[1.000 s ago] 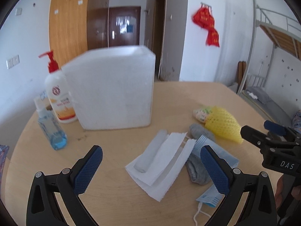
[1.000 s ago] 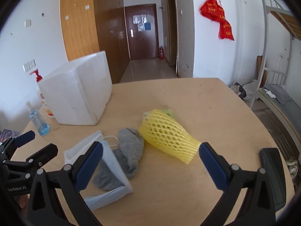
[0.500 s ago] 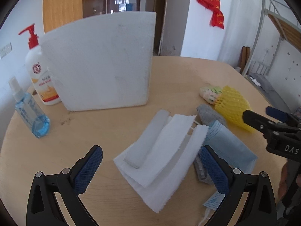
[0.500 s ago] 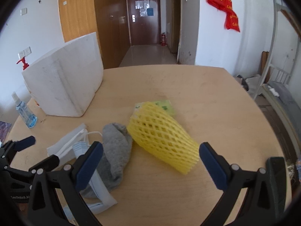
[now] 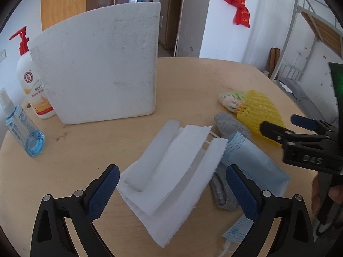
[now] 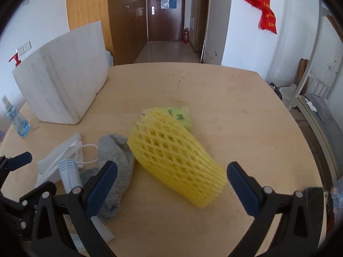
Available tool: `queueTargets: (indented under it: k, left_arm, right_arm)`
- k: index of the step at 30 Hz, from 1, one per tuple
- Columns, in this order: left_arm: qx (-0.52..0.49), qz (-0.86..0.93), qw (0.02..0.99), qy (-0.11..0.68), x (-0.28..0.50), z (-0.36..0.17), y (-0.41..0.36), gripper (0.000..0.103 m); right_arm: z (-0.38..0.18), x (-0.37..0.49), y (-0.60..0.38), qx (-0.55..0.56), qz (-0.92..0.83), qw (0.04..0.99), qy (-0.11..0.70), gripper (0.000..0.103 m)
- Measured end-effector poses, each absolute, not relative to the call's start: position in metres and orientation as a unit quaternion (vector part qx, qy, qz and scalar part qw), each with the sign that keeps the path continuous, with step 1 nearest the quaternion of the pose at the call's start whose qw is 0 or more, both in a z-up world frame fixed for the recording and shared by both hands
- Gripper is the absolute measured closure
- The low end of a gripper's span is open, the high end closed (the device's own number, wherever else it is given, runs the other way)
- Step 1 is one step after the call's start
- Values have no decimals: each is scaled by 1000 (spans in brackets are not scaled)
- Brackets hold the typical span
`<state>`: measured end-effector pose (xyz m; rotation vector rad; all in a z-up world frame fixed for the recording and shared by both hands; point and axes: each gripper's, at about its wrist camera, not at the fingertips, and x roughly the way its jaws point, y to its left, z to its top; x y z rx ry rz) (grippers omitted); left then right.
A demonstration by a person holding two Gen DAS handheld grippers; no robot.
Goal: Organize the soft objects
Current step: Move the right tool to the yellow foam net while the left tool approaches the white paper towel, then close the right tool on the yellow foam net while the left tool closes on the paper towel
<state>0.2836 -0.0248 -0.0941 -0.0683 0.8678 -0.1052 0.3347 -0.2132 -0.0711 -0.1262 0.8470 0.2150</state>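
Foam box (image 5: 100, 64) behind tissue (image 5: 171, 180), sock (image 6: 115, 160) left of net sleeve (image 6: 178, 160)

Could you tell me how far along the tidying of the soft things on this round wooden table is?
Nothing looks sorted yet. The yellow foam net sleeve, grey sock, blue face mask and white paper towels lie loose beside the white foam box. Both the left gripper and right gripper are open and empty, so all items remain.

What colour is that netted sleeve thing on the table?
Yellow foam net sleeve, clearest in the right wrist view.
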Motion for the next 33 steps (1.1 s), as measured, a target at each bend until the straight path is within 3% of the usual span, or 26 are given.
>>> queueTargets:
  k: [4, 8, 16, 19, 21, 24, 26, 30, 33]
  left_arm:
    - [-23, -76, 906, 416, 279, -92, -38, 7]
    - [-8, -80, 898, 432, 283, -100, -47, 19]
    - [-16, -71, 891, 449, 290, -110, -43, 30]
    - [-17, -77, 888, 453, 291, -112, -42, 41]
    - [-25, -78, 884, 461, 292, -115, -40, 49]
    - [-16, -74, 884, 461, 293, -115, -41, 58]
    - [-10, -67, 886, 460, 292, -115, -41, 65]
    - [-14, -59, 886, 459, 292, -116, -38, 89]
    - [-9, -52, 887, 459, 292, -117, -37, 96]
  right_arm:
    - [-74, 338, -214, -66, 103, 903, 412, 0]
    - [-74, 341, -216, -69, 102, 904, 410, 0]
    - [-80, 348, -217, -70, 115, 897, 421, 12]
    - [-83, 349, -219, -66, 113, 894, 428, 22]
    - [-85, 349, -219, -63, 115, 892, 433, 38]
    - [-87, 350, -222, -45, 128, 889, 438, 55]
    - [-87, 349, -224, -40, 132, 889, 436, 61]
    - [-88, 348, -224, -33, 143, 887, 439, 72]
    - [-87, 348, -223, -28, 152, 886, 438, 78]
